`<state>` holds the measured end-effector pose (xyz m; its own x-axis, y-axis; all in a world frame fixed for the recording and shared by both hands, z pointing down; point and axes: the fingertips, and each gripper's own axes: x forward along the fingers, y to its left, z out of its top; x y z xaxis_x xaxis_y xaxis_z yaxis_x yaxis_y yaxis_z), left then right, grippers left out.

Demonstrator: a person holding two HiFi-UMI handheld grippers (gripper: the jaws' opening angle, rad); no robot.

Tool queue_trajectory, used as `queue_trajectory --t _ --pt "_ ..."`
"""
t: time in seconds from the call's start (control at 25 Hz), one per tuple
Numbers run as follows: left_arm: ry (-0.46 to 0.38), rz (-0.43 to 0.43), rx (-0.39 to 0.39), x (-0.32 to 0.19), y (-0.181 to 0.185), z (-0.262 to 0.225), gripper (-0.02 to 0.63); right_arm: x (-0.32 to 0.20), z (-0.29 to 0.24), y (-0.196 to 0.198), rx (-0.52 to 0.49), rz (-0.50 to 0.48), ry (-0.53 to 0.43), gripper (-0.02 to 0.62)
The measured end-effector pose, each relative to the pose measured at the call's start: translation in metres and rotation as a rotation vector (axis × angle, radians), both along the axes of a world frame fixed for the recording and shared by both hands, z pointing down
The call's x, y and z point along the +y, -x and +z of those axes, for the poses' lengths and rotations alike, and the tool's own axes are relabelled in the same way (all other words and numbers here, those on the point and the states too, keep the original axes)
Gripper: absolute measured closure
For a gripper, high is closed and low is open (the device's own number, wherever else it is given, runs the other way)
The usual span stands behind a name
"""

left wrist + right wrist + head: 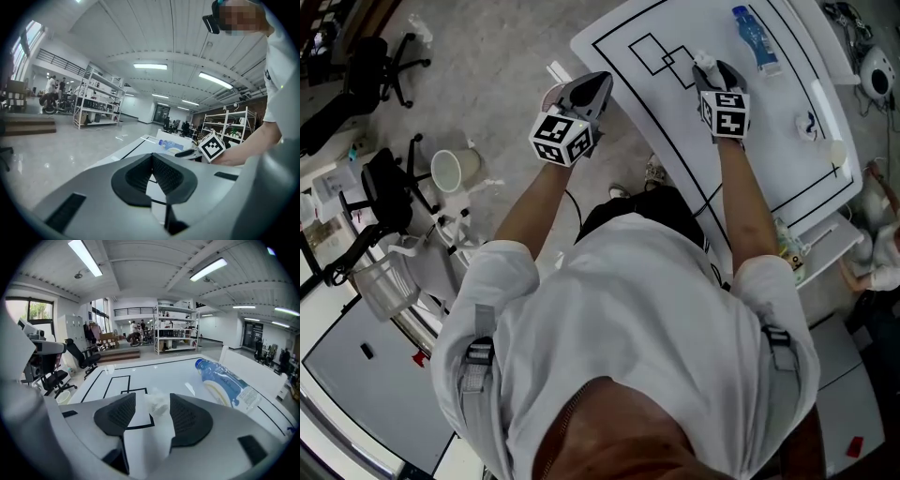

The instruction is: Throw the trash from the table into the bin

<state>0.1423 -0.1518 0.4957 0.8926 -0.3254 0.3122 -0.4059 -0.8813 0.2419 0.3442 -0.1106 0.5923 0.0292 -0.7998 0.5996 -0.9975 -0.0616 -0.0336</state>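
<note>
A crumpled white paper wad (158, 405) lies on the white table (168, 373), between the jaws of my right gripper (153, 398). The jaws stand apart on either side of it, with a gap at the left pad. In the head view the wad (704, 60) sits right at the right gripper's (715, 71) tips. A blue plastic bottle (757, 39) lies on its side just beyond; it also shows to the right in the right gripper view (225, 380). My left gripper (592, 89) hangs over the table's left edge, shut and empty (151, 157). A white bin (455, 170) stands on the floor to the left.
Black office chairs (389, 187) and a wire basket (386, 281) stand around the bin. Small white items (807, 125) lie near the table's right side. A lower shelf (797, 253) with packets sits at the right. Black lines mark the tabletop.
</note>
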Motion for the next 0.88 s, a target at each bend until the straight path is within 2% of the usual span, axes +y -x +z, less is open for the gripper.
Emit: queue_trajectory --t 0.28,0.36,0.4,0.64,0.88 --pt "0.01 -0.04 -0.011 -0.005 0.012 0.006 0.597 -0.002 0.023 -0.001 0.022 -0.003 0.082 0.394" --pt "0.01 -0.047 -0.014 -0.006 0.014 0.007 0.597 -0.001 0.026 -0.003 0.03 0.004 0.093 0.46" --pt "0.01 -0.052 -0.016 -0.006 0.015 0.007 0.597 -0.001 0.026 -0.004 0.03 0.007 0.093 0.468" --pt "0.001 -0.096 -0.016 -0.013 0.029 0.006 0.597 -0.004 0.015 0.003 0.011 -0.001 0.061 0.488" --pt "-0.024 -0.186 0.007 -0.029 0.07 -0.002 0.597 -0.022 -0.022 0.047 0.0 -0.063 -0.029 0.489"
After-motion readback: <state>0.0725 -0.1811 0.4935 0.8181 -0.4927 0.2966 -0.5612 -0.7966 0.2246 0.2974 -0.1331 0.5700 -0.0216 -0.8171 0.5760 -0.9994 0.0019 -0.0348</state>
